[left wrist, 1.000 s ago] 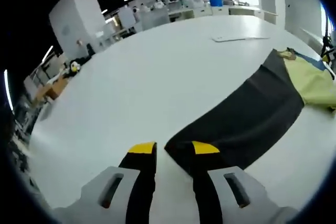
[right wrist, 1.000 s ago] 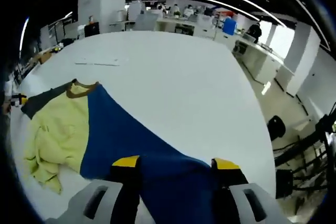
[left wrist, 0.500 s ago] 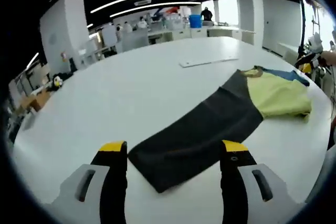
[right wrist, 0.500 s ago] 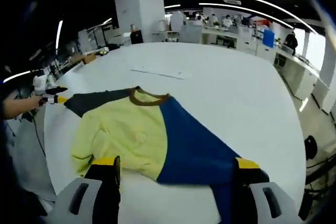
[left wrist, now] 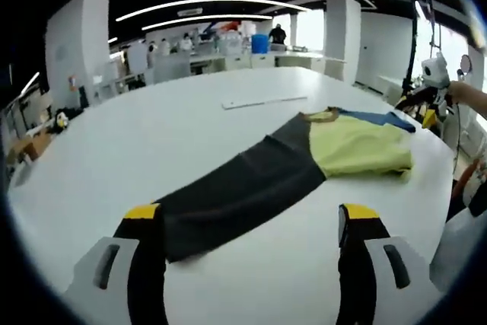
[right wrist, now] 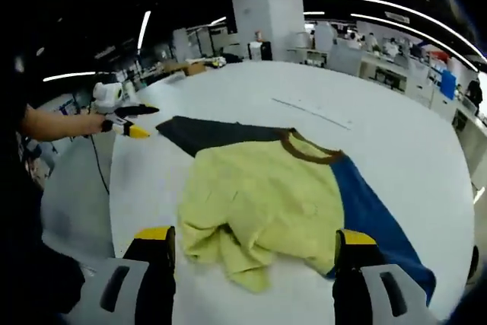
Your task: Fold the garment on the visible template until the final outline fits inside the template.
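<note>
garment (left wrist: 304, 165): left gripper view, mid-frame on table (left wrist: 152, 142); long axis lower left to upper right, dark sleeve toward camera
left gripper (left wrist: 251, 222): jaws wide apart, empty
right gripper (right wrist: 251, 245): jaws wide apart, empty
text: none legible

The left tool (left wrist: 251, 226) has two black jaws, each capped with a yellow tip, rising from pale grey housings that each carry a dark oblong slot. The right tool (right wrist: 255, 249) is built the same way: black jaws, yellow tips, grey moulded shoulders with a slotted recess on either side. Seen from the right gripper view, the left tool (right wrist: 131, 121) shows a white rounded body, black jaws ending in a yellow tip, and a thin dark cable trailing down from it. The hand (right wrist: 91, 123) gripping it extends from a bare forearm; dark clothing shows at that view's left edge.
</note>
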`<state>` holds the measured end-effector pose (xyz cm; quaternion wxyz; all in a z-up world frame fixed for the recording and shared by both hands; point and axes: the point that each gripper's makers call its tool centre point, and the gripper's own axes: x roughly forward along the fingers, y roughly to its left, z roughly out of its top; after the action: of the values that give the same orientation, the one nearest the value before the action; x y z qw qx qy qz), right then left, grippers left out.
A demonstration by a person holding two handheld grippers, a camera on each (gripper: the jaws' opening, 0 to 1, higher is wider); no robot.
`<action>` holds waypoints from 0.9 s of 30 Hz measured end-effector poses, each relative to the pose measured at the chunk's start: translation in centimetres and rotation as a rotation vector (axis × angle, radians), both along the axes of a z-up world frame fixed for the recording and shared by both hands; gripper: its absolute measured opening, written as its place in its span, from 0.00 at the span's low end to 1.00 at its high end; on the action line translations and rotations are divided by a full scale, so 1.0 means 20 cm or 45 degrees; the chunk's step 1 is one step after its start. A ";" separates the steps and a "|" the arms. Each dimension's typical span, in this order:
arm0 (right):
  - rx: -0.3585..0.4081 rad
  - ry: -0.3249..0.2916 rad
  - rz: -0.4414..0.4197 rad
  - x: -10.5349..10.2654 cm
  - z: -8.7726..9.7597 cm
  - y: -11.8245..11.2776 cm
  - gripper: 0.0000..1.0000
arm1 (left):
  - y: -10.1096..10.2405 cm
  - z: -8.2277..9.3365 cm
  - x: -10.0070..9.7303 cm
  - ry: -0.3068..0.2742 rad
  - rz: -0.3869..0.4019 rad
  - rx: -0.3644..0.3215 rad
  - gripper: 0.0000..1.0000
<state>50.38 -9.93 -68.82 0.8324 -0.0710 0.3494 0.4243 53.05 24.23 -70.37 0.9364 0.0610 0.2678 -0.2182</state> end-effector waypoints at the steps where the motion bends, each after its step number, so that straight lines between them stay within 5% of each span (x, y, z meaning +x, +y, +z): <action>1: 0.011 0.001 0.012 -0.01 0.00 0.01 0.84 | -0.02 0.00 -0.01 -0.002 -0.022 0.014 0.95; 13: -0.086 -0.025 0.209 -0.17 -0.13 0.20 0.71 | -0.18 0.04 -0.12 -0.025 -0.143 0.022 0.99; 21: -0.061 -0.025 0.200 -0.21 -0.18 0.25 0.62 | -0.26 0.07 -0.18 -0.037 -0.187 0.009 0.99; 27: -0.133 -0.052 0.217 -0.23 -0.21 0.23 0.59 | -0.32 0.06 -0.21 -0.030 -0.220 0.009 0.97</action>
<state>45.87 -5.40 -73.12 0.7954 -0.1524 0.3465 0.4733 48.80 17.93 -69.18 0.9170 0.0898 0.2512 -0.2965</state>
